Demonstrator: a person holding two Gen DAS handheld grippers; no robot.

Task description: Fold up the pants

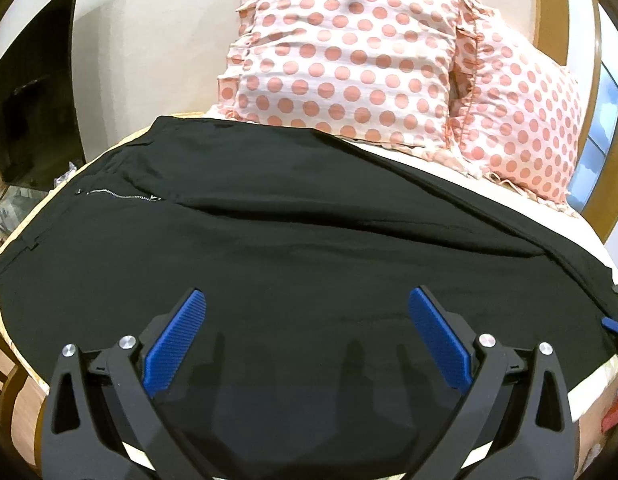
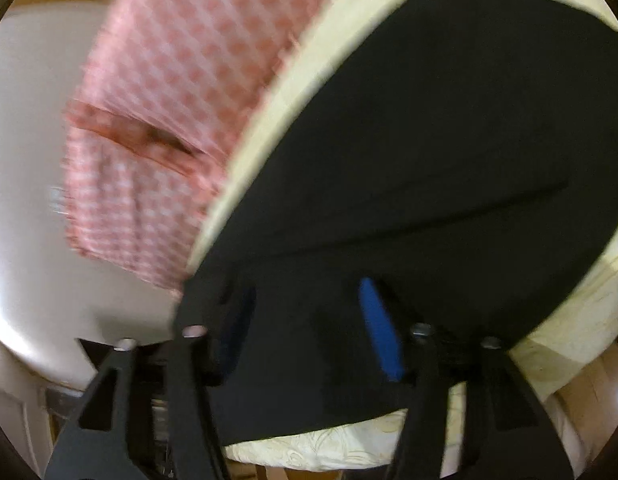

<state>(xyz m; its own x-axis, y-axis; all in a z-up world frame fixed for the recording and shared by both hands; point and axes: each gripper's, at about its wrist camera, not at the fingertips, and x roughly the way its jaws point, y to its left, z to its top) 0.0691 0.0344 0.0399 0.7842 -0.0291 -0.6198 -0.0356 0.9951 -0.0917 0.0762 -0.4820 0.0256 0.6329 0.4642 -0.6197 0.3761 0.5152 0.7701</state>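
Pants [image 1: 309,240] look thin and floppy, grab the hem farthest from the pillows [image 1: 349,52]; left tongs [image 1: 307,300] gape wide, right tongs [image 2: 305,292] also apart, nothing held.

The left gripper [image 1: 307,300] is held with its blue-padded fingers [image 1: 177,344] spread wide apart. The right gripper [image 2: 305,300] is blurred, its fingers [image 2: 379,328] likewise parted, nothing clamped between them.

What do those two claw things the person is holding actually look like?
Each is a black plastic frame with triangular cut-outs and round silver bolt heads. The left gripper has two flat, bright blue, finely ribbed pads. The right gripper, blurred, shows the same black frame, silver bolts and blue pads. No cables or sleeves show.
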